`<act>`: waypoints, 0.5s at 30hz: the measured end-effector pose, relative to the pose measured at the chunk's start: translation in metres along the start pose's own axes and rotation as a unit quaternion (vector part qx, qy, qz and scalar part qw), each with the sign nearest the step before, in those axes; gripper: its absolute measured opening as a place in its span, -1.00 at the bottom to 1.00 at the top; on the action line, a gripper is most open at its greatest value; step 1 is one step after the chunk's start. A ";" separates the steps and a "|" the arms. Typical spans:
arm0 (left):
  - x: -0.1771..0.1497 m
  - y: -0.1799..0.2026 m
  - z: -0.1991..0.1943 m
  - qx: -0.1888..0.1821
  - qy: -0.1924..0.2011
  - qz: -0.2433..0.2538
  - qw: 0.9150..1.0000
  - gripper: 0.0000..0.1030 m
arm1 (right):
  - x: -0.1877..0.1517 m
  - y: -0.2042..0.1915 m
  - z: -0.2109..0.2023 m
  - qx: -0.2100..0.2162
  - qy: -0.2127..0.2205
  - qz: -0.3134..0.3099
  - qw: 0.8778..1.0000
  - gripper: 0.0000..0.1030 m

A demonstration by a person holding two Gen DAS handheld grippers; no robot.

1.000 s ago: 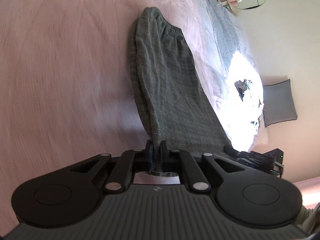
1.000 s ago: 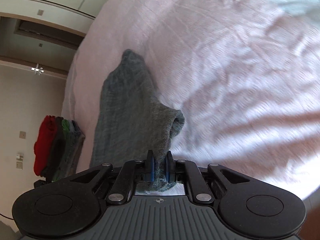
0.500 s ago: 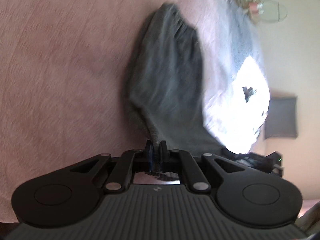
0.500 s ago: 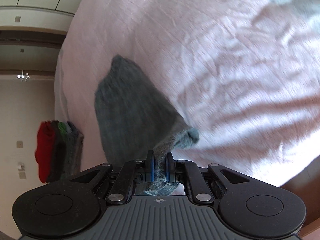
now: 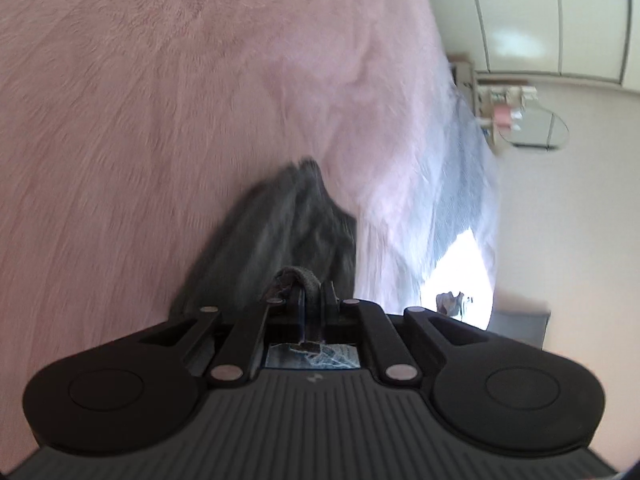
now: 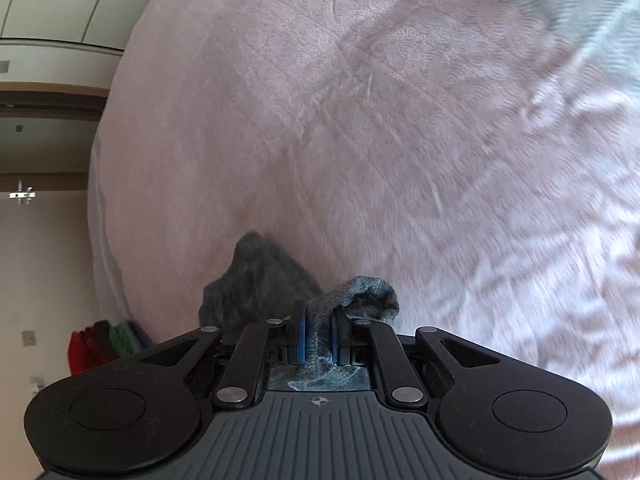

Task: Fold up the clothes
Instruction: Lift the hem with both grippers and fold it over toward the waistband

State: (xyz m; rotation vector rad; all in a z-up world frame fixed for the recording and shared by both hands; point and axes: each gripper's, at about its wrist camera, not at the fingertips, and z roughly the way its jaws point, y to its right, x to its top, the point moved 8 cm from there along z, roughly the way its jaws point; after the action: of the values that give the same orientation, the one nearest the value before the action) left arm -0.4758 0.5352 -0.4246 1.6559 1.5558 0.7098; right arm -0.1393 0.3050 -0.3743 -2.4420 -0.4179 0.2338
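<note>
A grey knitted garment [image 5: 280, 232] hangs in a bunch just beyond my left gripper [image 5: 312, 288], which is shut on its dark hem. In the right wrist view the same grey garment [image 6: 256, 280] droops from my right gripper [image 6: 318, 320], shut on a fold of the knit between its blue pads [image 6: 301, 334]. A rolled end [image 6: 372, 300] sticks out to the right of the fingers. Both grippers hold the cloth above the pink bedspread [image 6: 360, 140]. Most of the garment is hidden below the grippers.
A stack of folded clothes, red, dark and green [image 6: 104, 344], sits at the bed's far edge on the left. Grey-blue bedding [image 5: 460, 184] and a sunlit patch [image 5: 460, 280] lie to the right, with a shelf and mirror [image 5: 516, 116] on the wall.
Both grippers swept across the bed with the garment. It went from lying stretched out flat to hanging bunched close under the fingers, so much less of it shows.
</note>
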 end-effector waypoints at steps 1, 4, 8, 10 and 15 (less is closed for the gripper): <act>0.008 -0.002 0.008 0.002 0.004 -0.010 1.000 -0.89 | 0.006 0.001 0.008 -0.004 0.005 0.002 1.000 -0.76; 0.030 -0.006 0.022 0.015 0.020 -0.024 0.999 -0.56 | 0.019 -0.002 0.012 -0.006 0.047 -0.015 0.999 0.27; 0.051 -0.005 0.025 0.025 0.048 -0.023 0.998 -0.15 | 0.026 -0.005 0.005 0.000 0.095 -0.057 0.994 0.34; 0.051 -0.005 0.018 0.030 0.055 -0.001 0.998 -0.12 | 0.024 -0.001 -0.001 0.002 0.104 -0.086 0.991 0.34; 0.043 -0.008 0.004 0.056 0.049 0.067 0.995 -0.12 | 0.016 0.010 -0.001 -0.017 0.107 -0.154 0.982 0.33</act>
State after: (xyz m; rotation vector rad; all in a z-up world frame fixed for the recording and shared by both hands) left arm -0.4730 0.5773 -0.4375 1.8462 1.5896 0.7966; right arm -0.1218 0.3022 -0.3809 -2.3620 -0.6973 -0.1677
